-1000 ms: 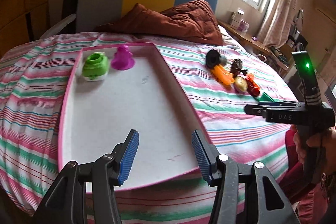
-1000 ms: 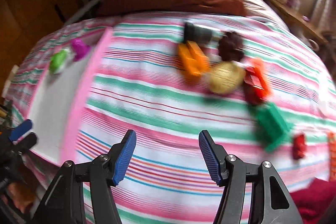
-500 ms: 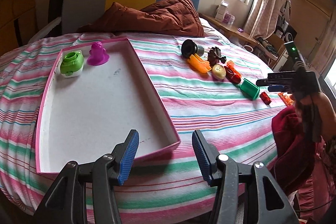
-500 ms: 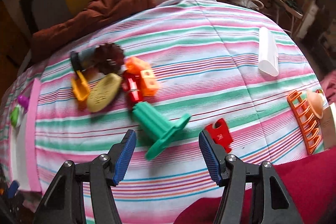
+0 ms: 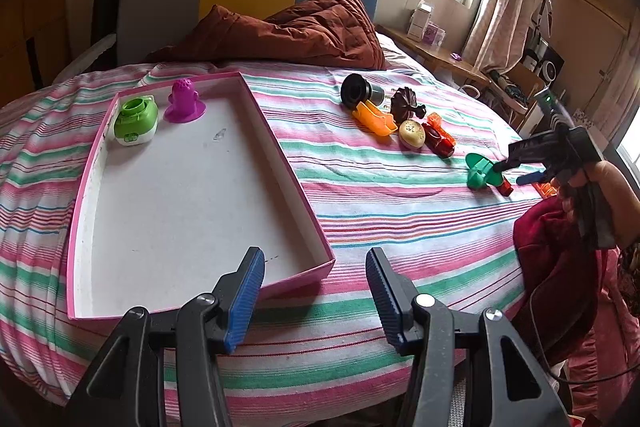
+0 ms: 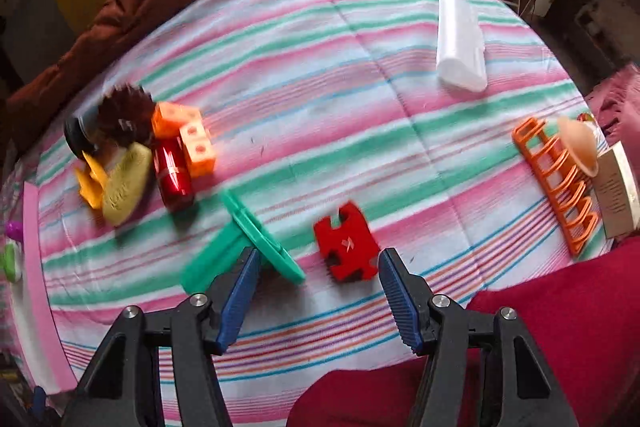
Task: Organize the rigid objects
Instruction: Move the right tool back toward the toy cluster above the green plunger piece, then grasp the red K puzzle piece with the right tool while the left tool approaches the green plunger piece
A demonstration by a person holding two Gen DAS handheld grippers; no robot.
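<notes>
I've swung my right gripper (image 6: 318, 297) away from the pink cardboard tray (image 5: 288, 163) to straddle the flat red notched plastic piece (image 6: 347, 247), jaws half-open, empty; probably next pick. Left gripper (image 5: 314, 293) idles open.

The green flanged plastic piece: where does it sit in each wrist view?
Left wrist view: green flanged piece far right on the bedspread, at the right tool.
Right wrist view: lower centre, beside that tool's left finger.
Shared landmark: the red flat piece next to it.
</notes>
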